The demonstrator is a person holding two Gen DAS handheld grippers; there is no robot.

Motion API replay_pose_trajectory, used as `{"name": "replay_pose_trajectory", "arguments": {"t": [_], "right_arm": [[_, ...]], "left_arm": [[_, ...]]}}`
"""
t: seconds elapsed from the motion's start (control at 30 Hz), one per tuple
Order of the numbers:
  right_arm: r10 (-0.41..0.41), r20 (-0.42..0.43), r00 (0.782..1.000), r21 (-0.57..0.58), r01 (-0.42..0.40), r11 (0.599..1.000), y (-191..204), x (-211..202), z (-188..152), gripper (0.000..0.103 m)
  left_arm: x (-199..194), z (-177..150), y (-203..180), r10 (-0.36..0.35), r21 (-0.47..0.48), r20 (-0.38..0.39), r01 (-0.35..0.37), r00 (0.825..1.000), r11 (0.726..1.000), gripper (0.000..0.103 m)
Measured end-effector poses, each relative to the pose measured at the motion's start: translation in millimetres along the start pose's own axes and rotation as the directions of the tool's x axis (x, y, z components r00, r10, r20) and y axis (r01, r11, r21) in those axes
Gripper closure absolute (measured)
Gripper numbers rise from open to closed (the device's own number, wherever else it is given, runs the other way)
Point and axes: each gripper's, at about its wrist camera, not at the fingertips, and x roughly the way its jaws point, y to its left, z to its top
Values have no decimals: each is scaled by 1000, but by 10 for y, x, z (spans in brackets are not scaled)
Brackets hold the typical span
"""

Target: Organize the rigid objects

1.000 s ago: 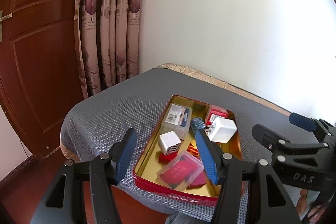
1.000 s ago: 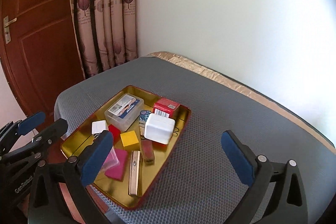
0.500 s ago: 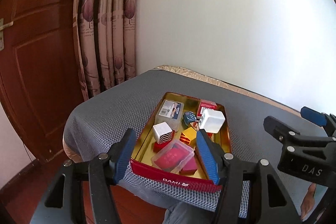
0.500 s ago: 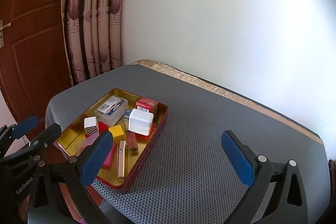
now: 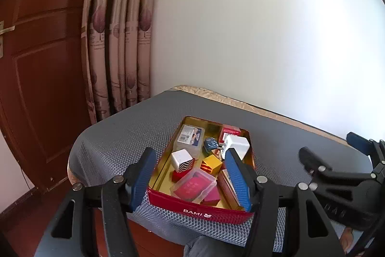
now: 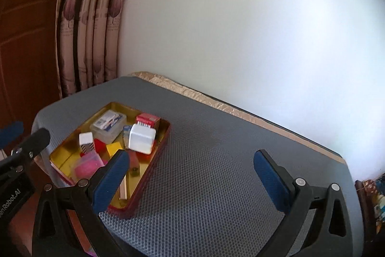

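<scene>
- Hovering above the near edge of the table (image 5: 125, 136), left gripper (image 5: 190, 175) spread wide, grasping nothing, blue pads (image 5: 237, 178) apart.
- Sitting just ahead of and below the left gripper, red tin (image 5: 199, 207) with gold inside, its near wall between the two fingers in the left wrist view.
- Lying inside the tin, right behind the left gripper's fingers: clear case with pink contents (image 5: 196, 186), white cube with a zigzag pattern (image 5: 181, 159) ahead of the gap, yellow block (image 5: 211, 165) close to the right finger.
- Resting farther ahead in the tin: clear box with a label (image 5: 191, 136), white charger (image 5: 237, 145) beyond the right fingertip, red carton (image 5: 229, 130) at the far end, small blue item (image 5: 210, 143) between box and charger.
- Held to the right of the left gripper, right gripper (image 6: 192, 175) also released wide, nothing between its pads (image 6: 270, 176).
- Seen from the right wrist, tin (image 6: 149, 172) ahead and to the left of that gripper, partly behind its left finger; charger (image 6: 141, 138) and labelled box (image 6: 108, 124) visible there too.
- Stretching ahead of and under the right gripper's gap, grey mesh cover of the table (image 6: 216, 160).
- Standing beyond the table: white wall (image 5: 252, 40), patterned curtain (image 5: 118, 40) and brown door (image 5: 41, 64) off to the left.
</scene>
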Motion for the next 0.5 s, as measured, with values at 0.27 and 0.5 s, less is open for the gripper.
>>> {"name": "replay_pose_trajectory", "arguments": {"t": [0.27, 0.5], "right_arm": [[75, -18, 997, 7, -75, 997, -20, -94, -12, 0], [113, -44, 993, 45, -111, 993, -36, -104, -15, 0]], "left_arm": [[-11, -5, 82, -30, -39, -34, 29, 999, 999, 42], [-42, -77, 135, -9, -37, -21, 8, 1000, 999, 40]]}}
